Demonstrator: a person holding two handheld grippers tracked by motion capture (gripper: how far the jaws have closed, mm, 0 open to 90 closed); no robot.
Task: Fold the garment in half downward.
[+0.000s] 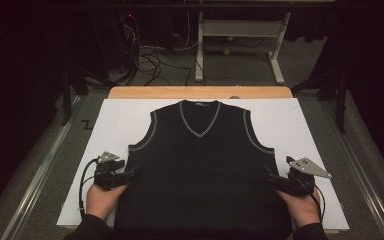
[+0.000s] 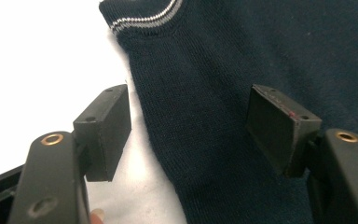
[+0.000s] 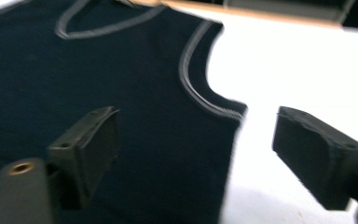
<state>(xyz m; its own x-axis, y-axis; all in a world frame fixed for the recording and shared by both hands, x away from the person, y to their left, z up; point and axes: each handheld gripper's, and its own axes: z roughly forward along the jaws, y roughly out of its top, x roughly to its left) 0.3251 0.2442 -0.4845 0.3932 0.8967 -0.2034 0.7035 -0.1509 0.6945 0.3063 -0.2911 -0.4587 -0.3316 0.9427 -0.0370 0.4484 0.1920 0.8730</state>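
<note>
The left tongs [image 2: 189,133] stand wide open with nothing in them, jaws straddling the left side edge of a dark navy knit sweater vest [image 1: 200,165]: one jaw over the white sheet [image 1: 125,117], the other over the knit, just below the striped armhole trim [image 2: 144,18]. In the high view the left tongs [image 1: 130,174] sit at the vest's left side, held by the person's left hand [image 1: 100,200] near the counter's front left corner. The right tongs [image 3: 196,154] are likewise wide open and empty, one jaw over the knit and one over the sheet, straddling the vest's right side edge below its armhole; that view is blurred. From above, the right tongs [image 1: 272,177] point inward at the vest's right side, held by the right hand [image 1: 305,207] near the front right corner. The vest lies flat, face up, centred on the sheet, V-neck toward the far edge of the wooden counter [image 1: 200,92], hem at the near edge. A small label inside the collar is too small to read.
</note>
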